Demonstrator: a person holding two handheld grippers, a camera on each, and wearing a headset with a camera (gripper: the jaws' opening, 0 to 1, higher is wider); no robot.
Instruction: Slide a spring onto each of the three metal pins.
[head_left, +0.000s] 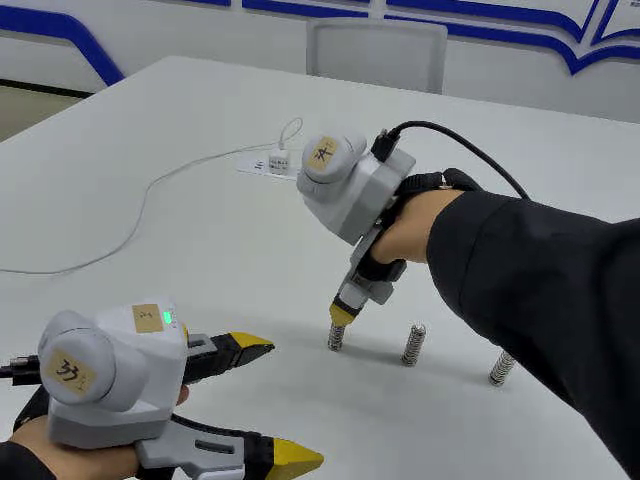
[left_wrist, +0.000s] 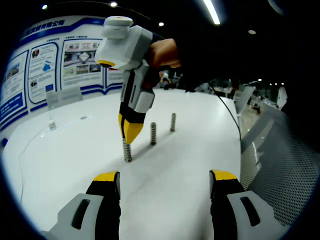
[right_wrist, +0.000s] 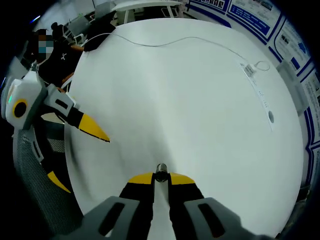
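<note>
Three short metal springs stand upright in a row on the white table (head_left: 200, 240): a left spring (head_left: 336, 338), a middle spring (head_left: 414, 344) and a right spring (head_left: 502, 367). My right gripper (head_left: 341, 316) points straight down with its yellow tips closed around the top of the left spring (right_wrist: 161, 172). The left gripper view shows that spring (left_wrist: 127, 150) below the right gripper (left_wrist: 131, 134), with the other two springs (left_wrist: 153, 133) behind it. My left gripper (head_left: 285, 402) rests low at the near left, jaws wide open and holding nothing.
A white cable with a small white plug block (head_left: 278, 160) lies across the far part of the table. A grey chair back (head_left: 375, 52) stands beyond the far edge. My left gripper (right_wrist: 82, 160) sits near the table's edge in the right gripper view.
</note>
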